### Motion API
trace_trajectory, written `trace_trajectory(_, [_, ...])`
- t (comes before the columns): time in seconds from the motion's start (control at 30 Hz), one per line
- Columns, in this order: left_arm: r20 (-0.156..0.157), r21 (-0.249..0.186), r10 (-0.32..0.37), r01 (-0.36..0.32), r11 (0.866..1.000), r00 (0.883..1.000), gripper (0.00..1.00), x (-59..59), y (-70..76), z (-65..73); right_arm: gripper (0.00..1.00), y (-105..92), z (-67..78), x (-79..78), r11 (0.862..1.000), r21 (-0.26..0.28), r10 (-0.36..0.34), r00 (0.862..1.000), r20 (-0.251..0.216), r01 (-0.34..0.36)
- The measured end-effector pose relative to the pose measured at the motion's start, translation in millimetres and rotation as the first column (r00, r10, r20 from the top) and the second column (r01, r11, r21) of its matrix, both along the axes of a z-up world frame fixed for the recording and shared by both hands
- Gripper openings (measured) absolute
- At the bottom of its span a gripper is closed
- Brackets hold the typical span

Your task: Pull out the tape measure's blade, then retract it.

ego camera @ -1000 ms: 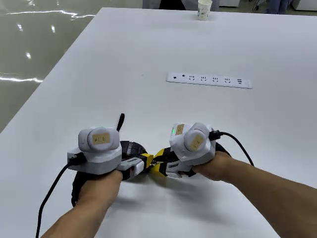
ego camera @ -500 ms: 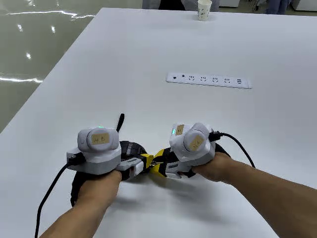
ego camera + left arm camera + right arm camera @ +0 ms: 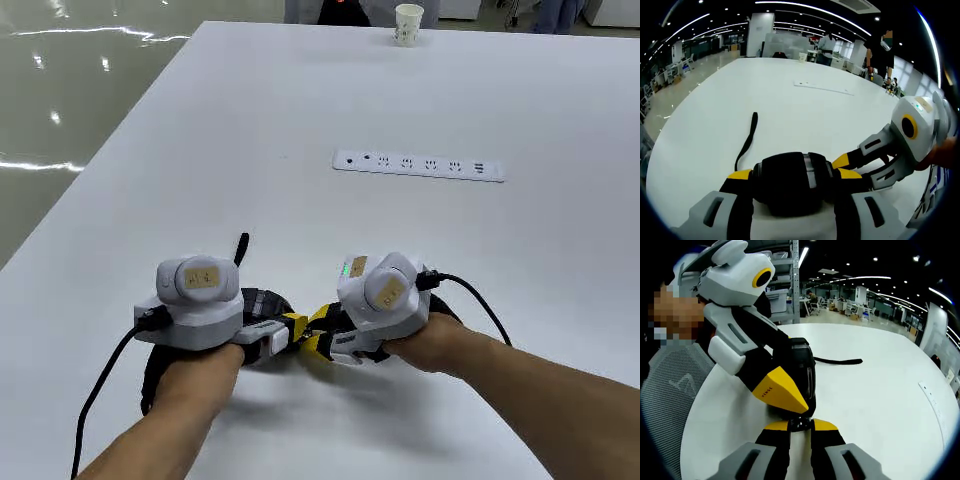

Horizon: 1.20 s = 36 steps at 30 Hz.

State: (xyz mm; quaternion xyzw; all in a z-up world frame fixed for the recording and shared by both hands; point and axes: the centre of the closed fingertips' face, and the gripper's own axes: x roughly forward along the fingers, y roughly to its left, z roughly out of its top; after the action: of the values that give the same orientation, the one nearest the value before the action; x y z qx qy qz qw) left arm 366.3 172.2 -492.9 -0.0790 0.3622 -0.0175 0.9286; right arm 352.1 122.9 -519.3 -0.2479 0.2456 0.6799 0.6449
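The tape measure (image 3: 262, 300) sits low on the counter (image 3: 300, 200), at about 6 o'clock in the head view, between the two claws. The left claw (image 3: 792, 175) is closed around the black case, with a yellow tip pressed on either flank, so the case is pinned in place. Its strap (image 3: 747, 137) trails off on the counter toward 11 o'clock in the left gripper view.

The right claw (image 3: 800, 426) comes at the case from 3 o'clock. Its jaws are drawn almost together on something small and dark at the case's near bottom edge, most likely the blade's hook (image 3: 800, 423), though it is too small to be sure. No length of blade shows between the claws, so the pull looks not yet begun.

The line that matters runs from 9 to 3 o'clock across the head view. The blade should leave the case along it, toward the right claw. That claw should draw straight back toward 3 o'clock while the left one holds the case. A power strip (image 3: 418, 165) lies well apart at 1 o'clock.
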Motion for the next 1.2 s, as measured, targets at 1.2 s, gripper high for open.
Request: trace_trajectory(1.2, [-0.007,0.032,-0.027,0.027,0.999,1.0,0.69,-24.9,3.5,3.9,0.24,-35.1,18.8,3.2,0.993,0.018,-0.118,0.992,0.034,0.118])
